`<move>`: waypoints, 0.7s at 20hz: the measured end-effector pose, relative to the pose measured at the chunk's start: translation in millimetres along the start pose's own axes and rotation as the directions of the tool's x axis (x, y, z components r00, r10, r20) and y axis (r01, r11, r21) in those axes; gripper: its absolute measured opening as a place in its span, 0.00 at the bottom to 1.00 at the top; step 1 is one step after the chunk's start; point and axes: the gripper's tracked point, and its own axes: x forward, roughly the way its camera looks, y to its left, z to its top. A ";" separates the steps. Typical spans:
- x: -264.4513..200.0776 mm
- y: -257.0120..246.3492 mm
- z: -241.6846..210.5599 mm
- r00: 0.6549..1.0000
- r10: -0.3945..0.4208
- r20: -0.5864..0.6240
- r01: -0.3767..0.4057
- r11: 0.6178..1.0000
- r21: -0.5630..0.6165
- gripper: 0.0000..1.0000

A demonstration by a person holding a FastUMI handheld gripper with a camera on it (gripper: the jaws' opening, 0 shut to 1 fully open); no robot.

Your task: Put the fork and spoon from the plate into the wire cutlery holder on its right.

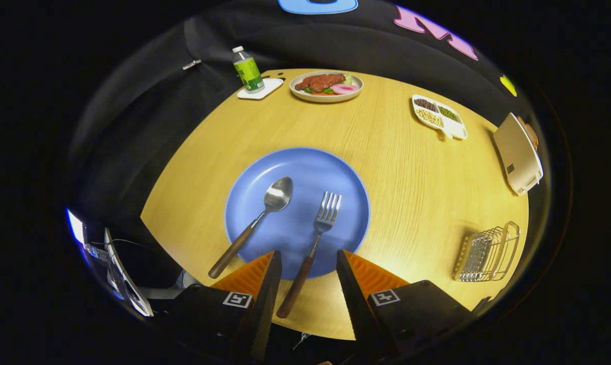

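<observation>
A blue plate lies on the wooden table just ahead of my fingers. On it rest a spoon on the left and a fork on the right, both with brown wooden handles that stick out over the plate's near rim. My gripper is open above the table's near edge, and the fork's handle runs down between the two fingers without touching them. The wire cutlery holder stands to the right of the plate, near the table's right edge.
At the far side stand a green-labelled bottle on a white coaster, a plate of food and a white divided dish of beans. A beige appliance sits at the right edge. Equipment with cables stands off the table's left.
</observation>
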 end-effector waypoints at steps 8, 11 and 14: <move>38.4 0.5 -7.4 0.994 -0.053 -0.095 0.058 0.997 0.051 0.42; 46.3 -6.6 -4.9 0.992 -0.070 -0.104 0.077 0.995 0.068 0.24; 41.8 -5.0 -2.7 0.994 -0.042 -0.099 0.052 0.993 0.104 0.09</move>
